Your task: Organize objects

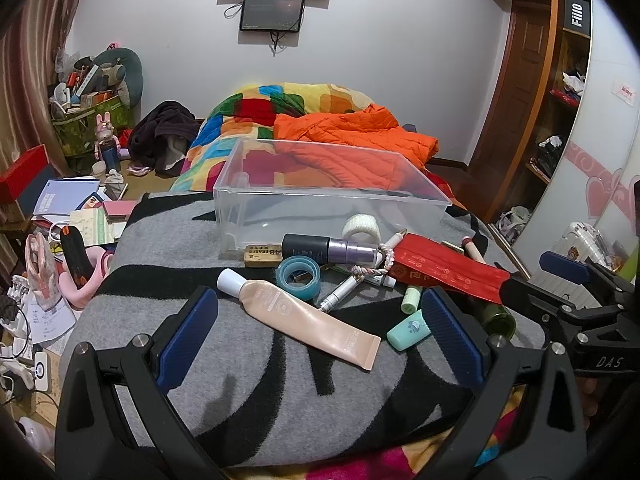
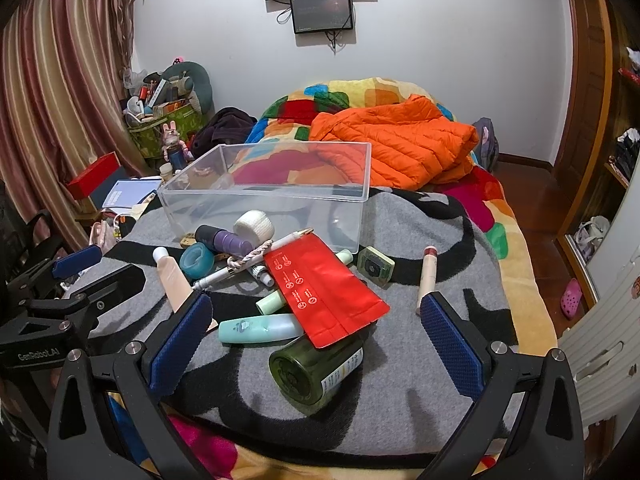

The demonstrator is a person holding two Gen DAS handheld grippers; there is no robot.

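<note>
The beige cream tube [image 1: 304, 318] lies flat on the grey blanket [image 1: 168, 248] just ahead of the left hand-held gripper [image 1: 318, 336], cap end away and to its left, crimped end toward its right finger. It looks light and soft, likely to dent, so the firmer shoulder below the white cap seems the safer hold. The green glass bottle [image 2: 316, 372] lies on its side between the fingers of the right hand-held gripper [image 2: 316, 344], partly under the red pouch [image 2: 320, 292]; it is probably heavy, slick and prone to roll, best taken across its body. Beyond both, the clear bin [image 2: 272, 196] sits empty. Both hand-held grippers hover low, spread wide, holding nothing, aimed forward toward the pile.
</note>
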